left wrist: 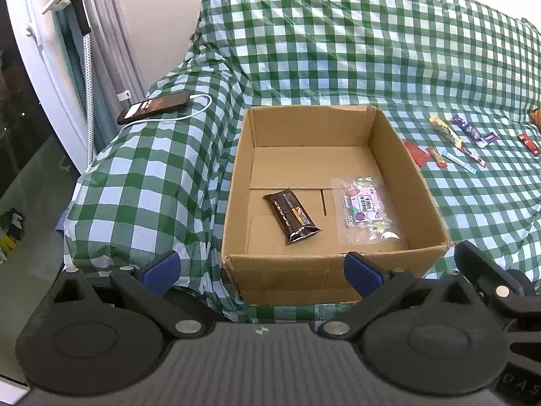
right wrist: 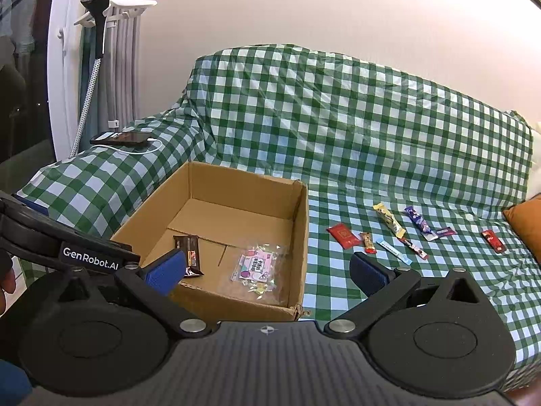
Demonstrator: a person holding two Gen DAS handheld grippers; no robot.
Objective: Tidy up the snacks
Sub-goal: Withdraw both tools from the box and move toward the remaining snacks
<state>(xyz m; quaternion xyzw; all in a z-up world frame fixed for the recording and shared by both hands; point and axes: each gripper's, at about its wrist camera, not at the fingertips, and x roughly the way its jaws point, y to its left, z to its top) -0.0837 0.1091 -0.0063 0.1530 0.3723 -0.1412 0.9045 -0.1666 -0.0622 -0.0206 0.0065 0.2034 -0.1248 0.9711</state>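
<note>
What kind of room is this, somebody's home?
Most likely a living room at home: a sofa draped in green checked cloth, a phone charging on its armrest, and a garment steamer by the curtains.

"GenRobot.AI" in white letters we read on the black body of the left gripper in the right wrist view, partial letters "DA" on the left wrist housing edge, print on the snack wrappers we found illegible

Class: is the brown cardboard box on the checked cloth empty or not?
Not empty. The brown cardboard box holds a dark snack bar and a clear candy packet on its floor.
</note>
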